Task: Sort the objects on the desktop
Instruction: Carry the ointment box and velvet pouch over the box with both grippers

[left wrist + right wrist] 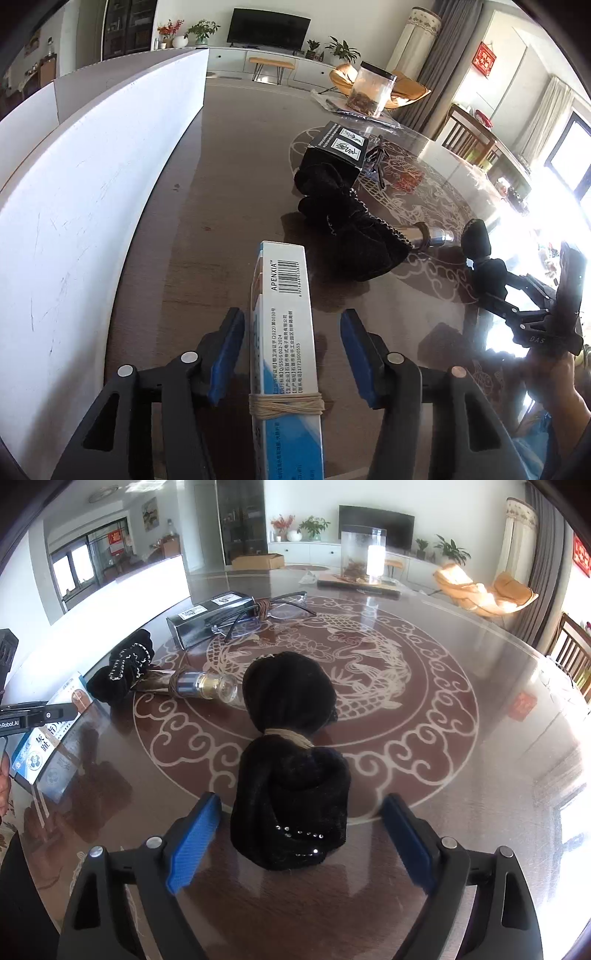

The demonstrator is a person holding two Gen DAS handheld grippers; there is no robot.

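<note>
Both sets of tongs are spread wide and gripping nothing. The left tongs straddle a blue-and-white APENXIA box that stands on its long edge on the glass-topped surface, a loop of twine round it near the pads; the left pad sits just beside the box wall while the right one is clearly apart from it. The right tongs bracket a black velvet pouch, cinched at its waist with twine and lying lengthwise between the blue pads with air on both sides. Farther off lie a second black pouch, a small glass bottle on its side, a long black box and a pair of glasses leaning on it. My worry is the box: it is tall, narrow and off centre in the left opening, so an uneven squeeze would likely push it over or twist it before both pads bite. The pouch looks soft and lumpy, so a pinch at its bulge could slip off. The glass top seems slick, and a nudge might send the bottle rolling.
</note>
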